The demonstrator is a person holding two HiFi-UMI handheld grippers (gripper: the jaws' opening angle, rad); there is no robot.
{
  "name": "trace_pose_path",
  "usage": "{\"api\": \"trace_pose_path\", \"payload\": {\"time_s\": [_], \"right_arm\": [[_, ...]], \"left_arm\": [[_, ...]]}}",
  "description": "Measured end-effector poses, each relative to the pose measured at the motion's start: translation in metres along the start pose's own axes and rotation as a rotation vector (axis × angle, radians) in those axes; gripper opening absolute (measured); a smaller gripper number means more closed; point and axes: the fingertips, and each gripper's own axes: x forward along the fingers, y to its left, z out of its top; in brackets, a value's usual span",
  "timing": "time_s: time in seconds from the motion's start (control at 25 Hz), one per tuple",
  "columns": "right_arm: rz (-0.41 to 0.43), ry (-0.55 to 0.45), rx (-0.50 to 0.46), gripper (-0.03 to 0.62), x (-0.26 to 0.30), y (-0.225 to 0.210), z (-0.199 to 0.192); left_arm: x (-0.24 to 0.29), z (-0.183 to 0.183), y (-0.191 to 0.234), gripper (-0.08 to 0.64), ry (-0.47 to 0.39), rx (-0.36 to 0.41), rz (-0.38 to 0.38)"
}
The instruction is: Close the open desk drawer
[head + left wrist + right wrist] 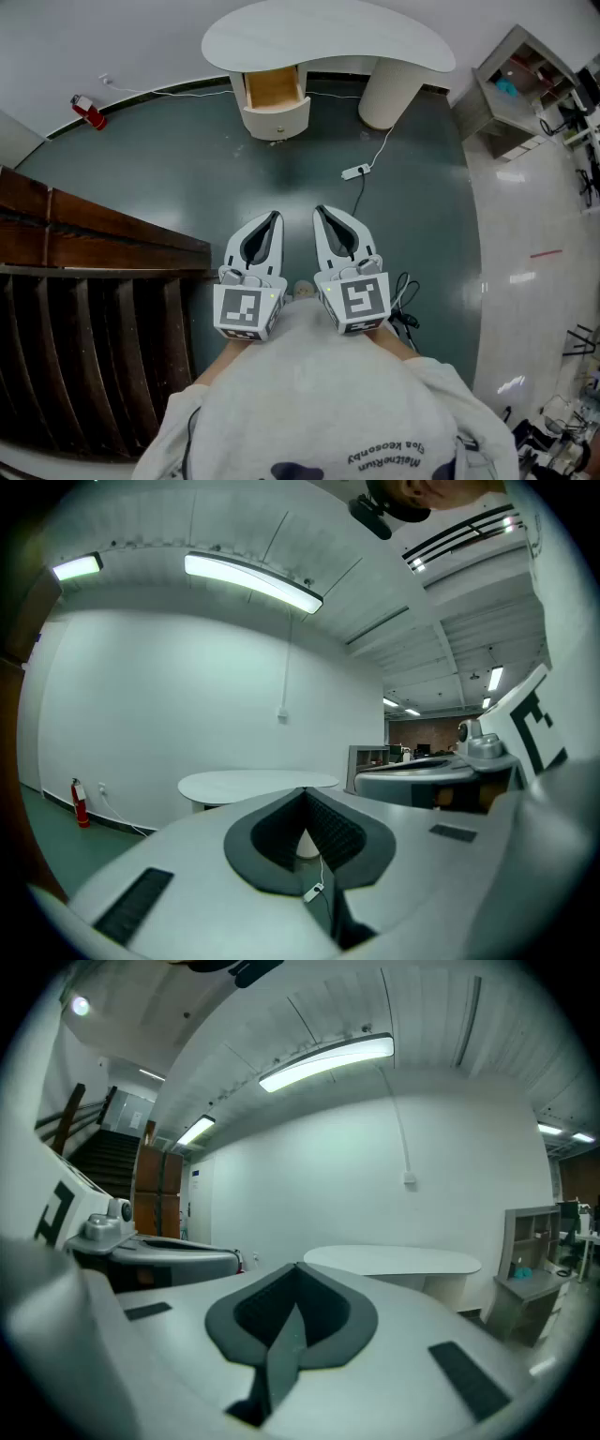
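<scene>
Two claws, both closed on nothing: my left claw (276, 217) and my right claw (320, 211) hang side by side close to my body, tips pinched together and aimed roughly level at the far wall. The drawer (275, 88) stands pulled out from under the left part of the white bench (328, 33), well apart from me across the dark floor (187, 178), with its wooden inside showing and its rounded front (277, 119) facing me. I judge the task not yet begun, since I must first cross the floor. The risks start there: a power strip (354, 172) and its white cable (384, 142) lie just right of my line to the drawer, and a careless step could snag them. At the drawer, an off-centre push on that curved front could let a closed tip slide off or skew the drawer until it jams. Too hard a shove could slam it.
</scene>
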Motion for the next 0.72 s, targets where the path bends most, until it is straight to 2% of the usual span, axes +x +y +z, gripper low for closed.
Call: {"api": "trace_pose_path", "payload": {"time_s": [0.4,0.72], "right_arm": [[0.009,-0.010,0.004,0.017,-0.007,-0.016,0.001],[0.028,0.016,0.059,0.017,0.008,-0.015,-0.011]], "left_arm": [[0.008,0.005,-0.015,0.008,0.008,0.018,0.013],[0.018,-0.001,-0.002,0.006,0.034,0.007,0.017]]}}
